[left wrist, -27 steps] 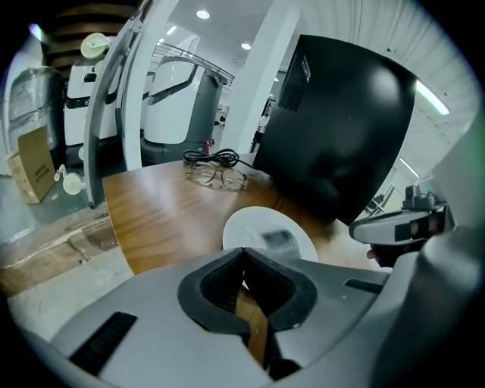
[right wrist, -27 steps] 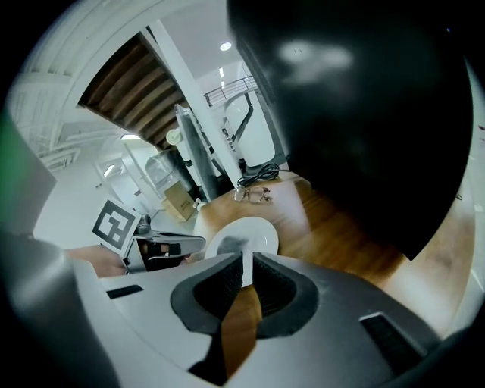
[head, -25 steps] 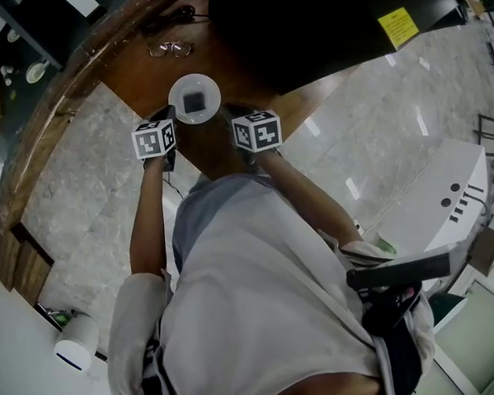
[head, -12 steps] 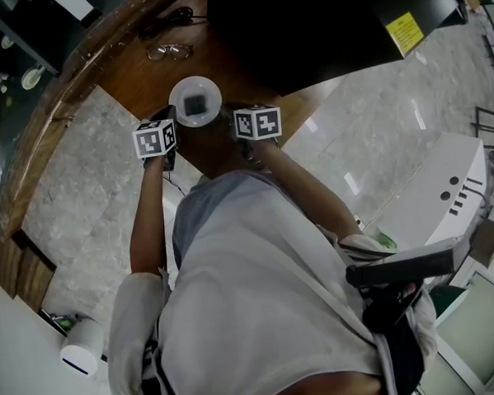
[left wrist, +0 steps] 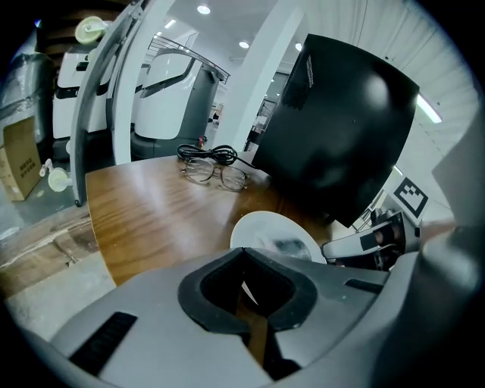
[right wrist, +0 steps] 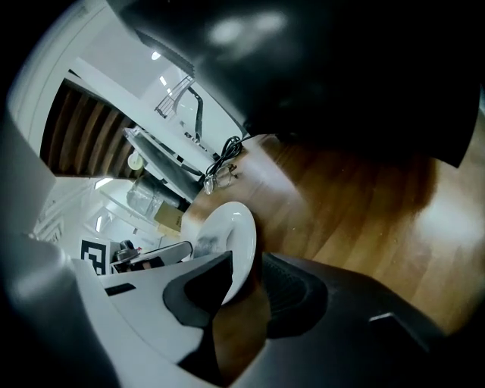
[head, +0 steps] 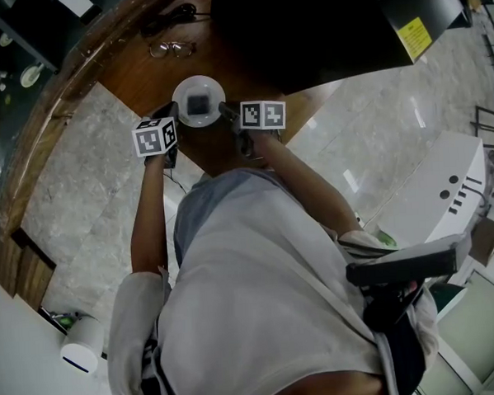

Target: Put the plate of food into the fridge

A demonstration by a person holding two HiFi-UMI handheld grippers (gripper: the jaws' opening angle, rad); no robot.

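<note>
With the plate [head: 213, 90] near the worktop [head: 133, 70]'s near edge, its rim between the right gripper [right wrist: 241, 280]'s just-opened jaws and the left gripper [left wrist: 242, 251] clenched empty alongside, a one-sided lift may spill the food [head: 198, 103].

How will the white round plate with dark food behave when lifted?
The white round plate looks rigid and glossy, so its thin rim is probably slippery to pinch. The dark food piece lies loose at its centre and may slide if the plate tilts. It is likely ceramic, so breakable if dropped.
</note>
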